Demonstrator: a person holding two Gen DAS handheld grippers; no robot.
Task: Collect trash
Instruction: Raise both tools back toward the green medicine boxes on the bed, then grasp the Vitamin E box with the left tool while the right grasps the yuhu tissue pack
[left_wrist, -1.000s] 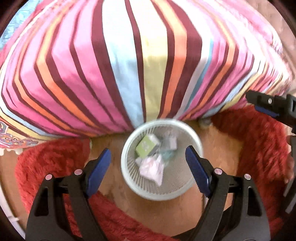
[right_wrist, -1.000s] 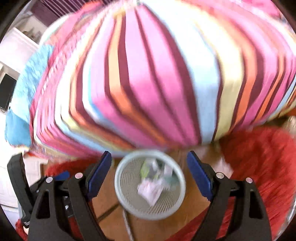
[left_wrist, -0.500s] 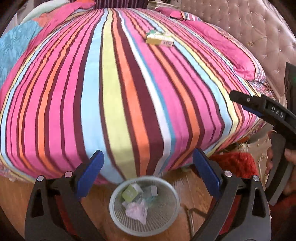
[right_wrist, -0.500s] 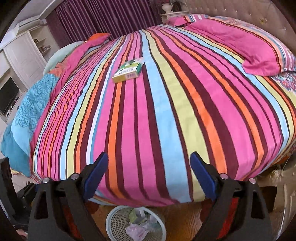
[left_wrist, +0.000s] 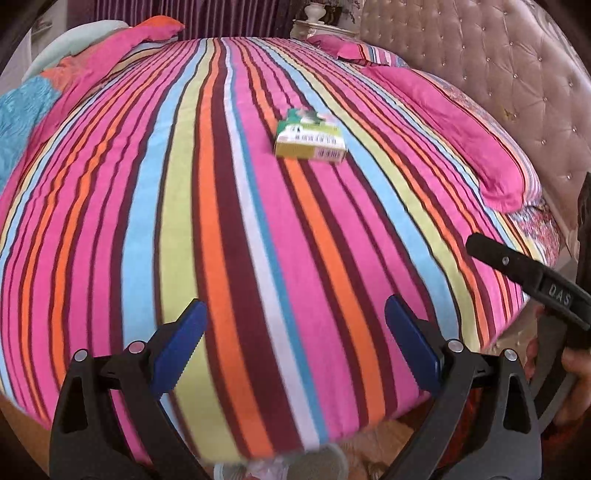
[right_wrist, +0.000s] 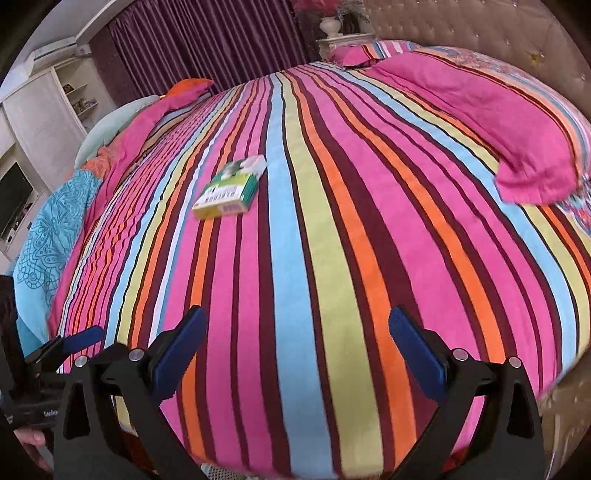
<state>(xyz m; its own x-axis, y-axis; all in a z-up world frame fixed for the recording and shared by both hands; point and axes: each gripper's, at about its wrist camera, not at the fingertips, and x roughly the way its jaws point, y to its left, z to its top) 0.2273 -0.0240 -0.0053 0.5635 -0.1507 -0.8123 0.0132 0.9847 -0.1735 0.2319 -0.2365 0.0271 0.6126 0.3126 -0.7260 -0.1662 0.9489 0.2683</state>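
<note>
Above the striped bed (left_wrist: 258, 240), both hand-held grippers, left (left_wrist: 295, 343) and right (right_wrist: 297, 347), wide open, empty; flat green cardboard box (left_wrist: 310, 140) well ahead.

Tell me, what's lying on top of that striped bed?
A green-and-yellow box lies flat on the striped bedspread, with a pink pillow by the headboard. Whatever is under the covers is hidden.

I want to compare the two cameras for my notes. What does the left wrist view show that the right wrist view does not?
Only the left wrist view shows the rim of the white basket at the bottom edge, below the bed.

Only the right wrist view shows the white cabinet, a dark screen and the blue patterned blanket.

Both show the striped bedspread, the green and yellow box lying on it, the pink pillow, the tufted headboard, and the left claw and right claw, open and empty.
</note>
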